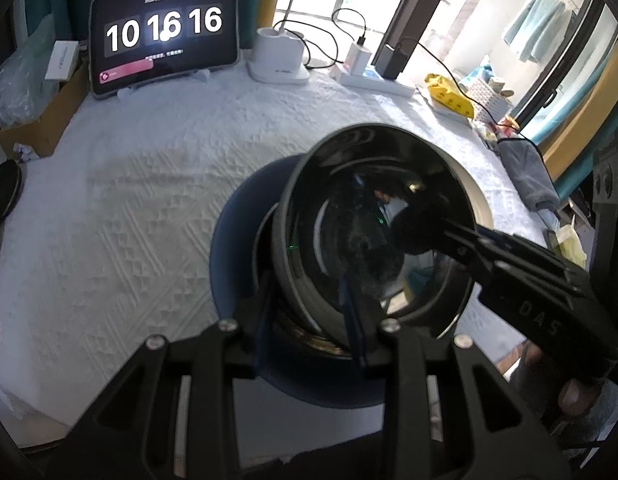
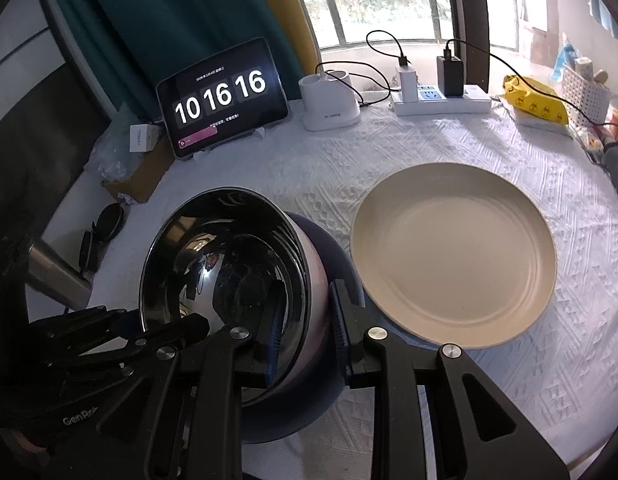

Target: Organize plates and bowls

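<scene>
While the left wrist view looks down its own fingers, the left claw (image 1: 309, 312) straddles the near rim of a shiny steel bowl (image 1: 373, 216), one finger outside the wall, the other with its blue pad inside, and it looks clenched on that rim. The bowl tilts, its mouth facing the camera, over a dark blue plate (image 1: 237, 240) on the white-clothed counter (image 1: 129, 200). From the right the right claw (image 1: 449, 232) reaches over the bowl's far rim, its tip inside the bowl. The mirror interior is dark and full of warped reflections; the outer wall shows cream at the upper right. The bowl's base and most of the blue plate are hidden behind the bowl and the fingers, so I cannot tell whether bowl and plate touch.

Over to the right wrist view: the right claw (image 2: 305, 320) has the steel bowl (image 2: 225, 264) rim between its fingers, the inner blue pad against the steel, the outer pad seemingly a sliver off the pale pinkish wall, so grip or release I cannot tell. The left claw (image 2: 173, 328) comes in from the left onto the near rim. The blue plate (image 2: 333, 252) peeks out behind the bowl, and just beside it lies a cream plate (image 2: 453, 256), flat on the counter (image 2: 529, 380). At the back, a clock screen (image 2: 223, 98).
</scene>
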